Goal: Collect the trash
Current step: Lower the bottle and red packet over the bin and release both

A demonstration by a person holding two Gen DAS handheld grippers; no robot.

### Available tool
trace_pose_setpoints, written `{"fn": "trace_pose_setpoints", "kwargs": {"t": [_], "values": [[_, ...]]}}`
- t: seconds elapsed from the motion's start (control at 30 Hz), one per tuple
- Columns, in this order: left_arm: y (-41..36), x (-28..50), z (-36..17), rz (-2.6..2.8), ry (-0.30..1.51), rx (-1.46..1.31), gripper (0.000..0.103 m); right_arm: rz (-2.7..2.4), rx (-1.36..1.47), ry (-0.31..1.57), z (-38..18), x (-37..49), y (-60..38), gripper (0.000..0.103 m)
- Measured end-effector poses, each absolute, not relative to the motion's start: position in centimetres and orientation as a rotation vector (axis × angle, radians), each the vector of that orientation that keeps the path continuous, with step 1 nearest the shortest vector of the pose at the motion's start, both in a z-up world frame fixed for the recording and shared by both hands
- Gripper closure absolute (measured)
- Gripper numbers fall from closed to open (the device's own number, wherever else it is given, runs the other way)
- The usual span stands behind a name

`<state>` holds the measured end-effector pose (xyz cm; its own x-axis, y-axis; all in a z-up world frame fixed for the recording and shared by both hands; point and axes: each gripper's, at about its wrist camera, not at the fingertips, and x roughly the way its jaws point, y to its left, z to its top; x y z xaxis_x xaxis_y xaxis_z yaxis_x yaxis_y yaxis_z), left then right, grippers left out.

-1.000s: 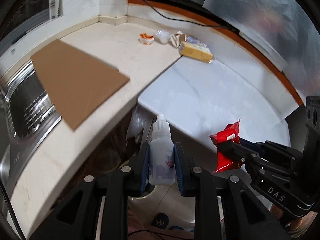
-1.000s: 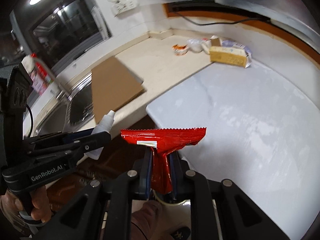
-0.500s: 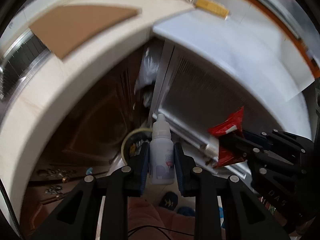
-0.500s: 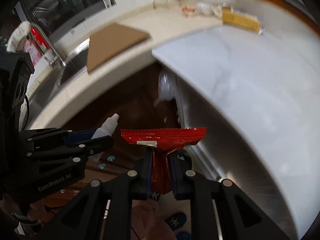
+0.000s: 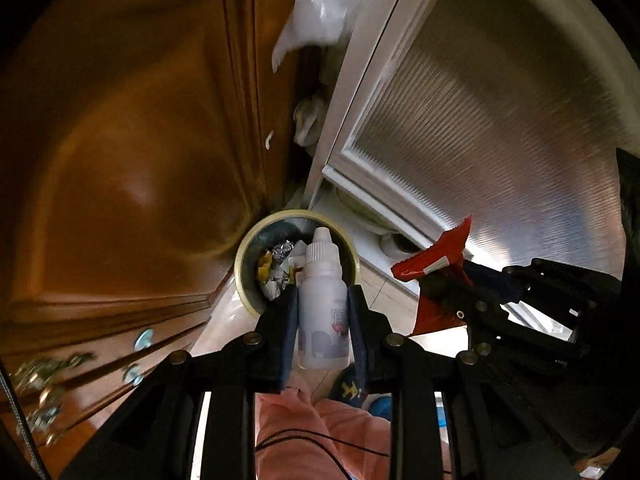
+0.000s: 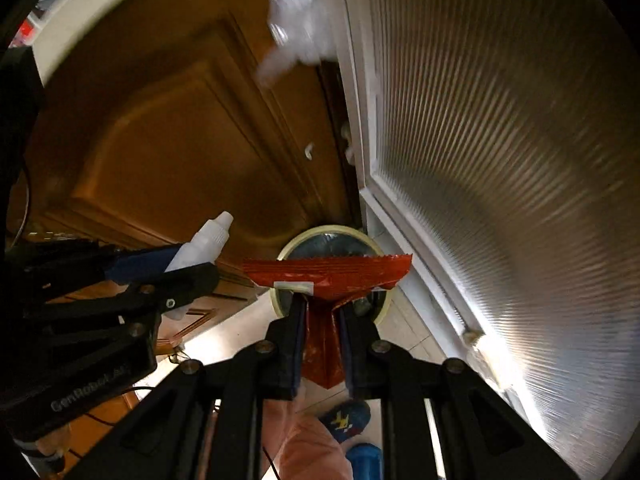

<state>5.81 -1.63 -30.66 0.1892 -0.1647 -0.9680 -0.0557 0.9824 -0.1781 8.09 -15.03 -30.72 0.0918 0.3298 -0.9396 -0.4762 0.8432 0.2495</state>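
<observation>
My left gripper (image 5: 323, 300) is shut on a small white dropper bottle (image 5: 322, 304), held upright with its cap forward. Below it on the floor stands a round trash bin (image 5: 244, 276) with a pale rim, holding crumpled paper and foil. My right gripper (image 6: 322, 312) is shut on a red snack wrapper (image 6: 328, 276), whose flared top hangs over the same bin (image 6: 334, 234). In the left wrist view the right gripper (image 5: 444, 280) with the wrapper (image 5: 436, 256) sits to the right. The right wrist view has the left gripper (image 6: 188, 268) and bottle (image 6: 204, 240) on its left.
A brown wooden cabinet door (image 5: 132, 152) rises left of the bin, a ribbed silver cabinet front (image 5: 480, 120) right of it. A white plastic bag (image 5: 320, 4) hangs in the gap between them. The person's pink-clad leg (image 5: 312, 428) and blue slippers (image 6: 344, 420) are on the tiled floor below.
Both grippers have dropped from counter height to low in front of the cabinets and tipped downward. The counter has left view; the bin now lies under both held items. Grips unchanged.
</observation>
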Motion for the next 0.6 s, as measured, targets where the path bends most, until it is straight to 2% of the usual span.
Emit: {"fn": "trace_pose_setpoints", "kwargs": {"t": [0.27,0.5,0.57,0.6], "values": [[-0.9,7.5,-38.1,-0.109,1.416,-0.175,0.08,0.595,-0.118,1.367,-38.3,8.7,-14.3,0.087],[-1.0,7.8,-42.1,-0.147,1.427,-0.13,0.08,0.586,-0.106,1.378,-43.1,8.3,-14.0,0.086],[-0.9,8.0,-42.6,-0.159,1.43,-0.137,0.078,0.581,-0.097,1.391,-44.3,8.1,-13.9,0.085],[-0.8,8.1,-42.8,-0.161,1.429,-0.138,0.074,0.581,-0.091,1.396,-44.9,8.0,-13.9,0.084]]}}
